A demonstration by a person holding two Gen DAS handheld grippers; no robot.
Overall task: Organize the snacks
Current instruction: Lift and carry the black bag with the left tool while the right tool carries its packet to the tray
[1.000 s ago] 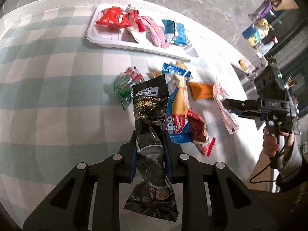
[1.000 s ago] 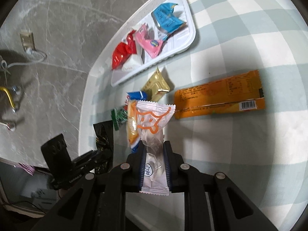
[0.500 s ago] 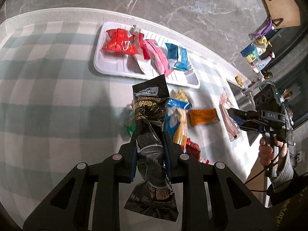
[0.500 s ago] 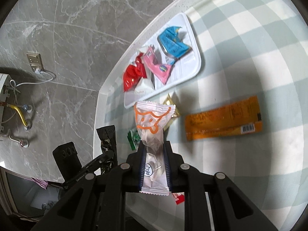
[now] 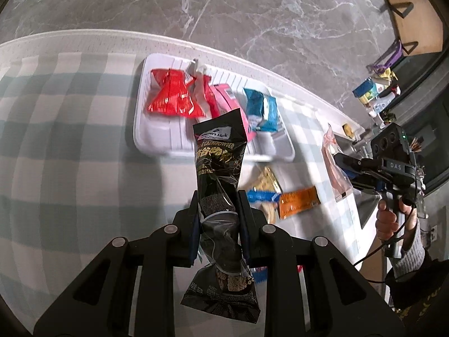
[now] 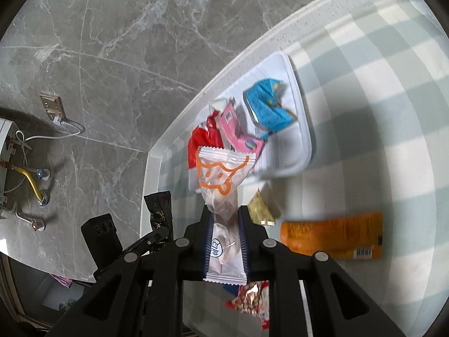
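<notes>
My left gripper [image 5: 219, 213] is shut on a black snack bar packet [image 5: 217, 168] and holds it above the checked tablecloth, short of the white tray [image 5: 157, 146]. The tray holds a red packet [image 5: 171, 95], a pink packet [image 5: 221, 101] and a blue packet [image 5: 262, 109]. My right gripper [image 6: 224, 233] is shut on a clear packet with an orange crown print [image 6: 221, 177], held above the table near the tray [image 6: 303, 140]. The right gripper also shows at the right of the left wrist view [image 5: 345, 165].
An orange packet [image 6: 334, 238], a gold packet [image 6: 261, 207] and a red-and-white packet [image 6: 252, 297] lie on the cloth below the tray. The table's back edge meets a grey marble wall. A shelf with small bottles [image 5: 376, 95] stands at far right.
Both grippers have risen and moved toward the tray with their packets still held. The loose snacks on the cloth now lie lower in both views.
</notes>
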